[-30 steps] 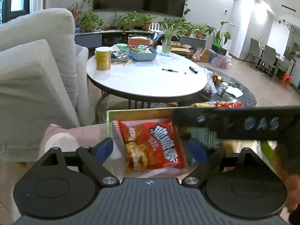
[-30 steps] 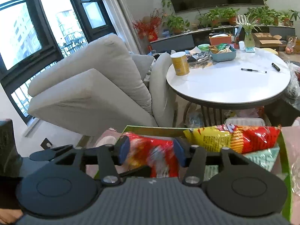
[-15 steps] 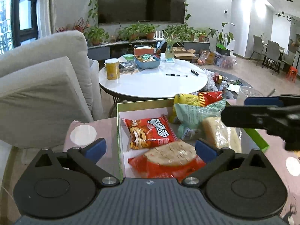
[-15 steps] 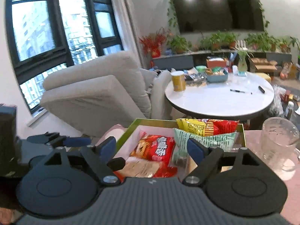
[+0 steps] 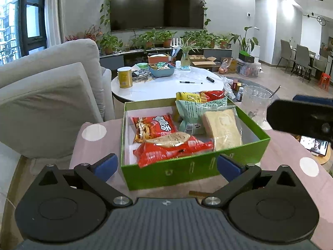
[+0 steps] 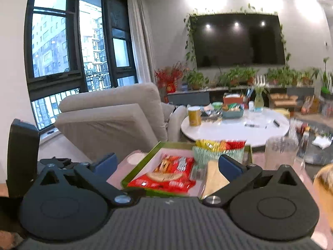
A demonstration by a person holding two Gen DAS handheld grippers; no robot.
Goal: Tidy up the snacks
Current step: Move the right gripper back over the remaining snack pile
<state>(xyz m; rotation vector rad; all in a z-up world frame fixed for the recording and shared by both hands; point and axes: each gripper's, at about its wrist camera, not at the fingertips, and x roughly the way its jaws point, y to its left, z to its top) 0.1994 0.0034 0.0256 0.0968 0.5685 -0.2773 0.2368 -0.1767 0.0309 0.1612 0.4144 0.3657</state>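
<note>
The green box [image 5: 193, 166] is seen on the pink cloth [image 5: 83, 152], dead ahead of and just below the left gripper [image 5: 166, 164], its long axis running left to right across the view; inside, a red packet [image 5: 172, 148] lies at the near wall, another red one [image 5: 155, 127] behind it, a bread pack [image 5: 221, 129] and a green pack [image 5: 195, 112] to the right. Both grippers are spread with nothing held, the left wide, the right gripper [image 6: 166, 166] about halfway; the left is judged nearer. A glass [image 5: 257, 102] is noted near the box's far right corner, open cloth to the left
</note>
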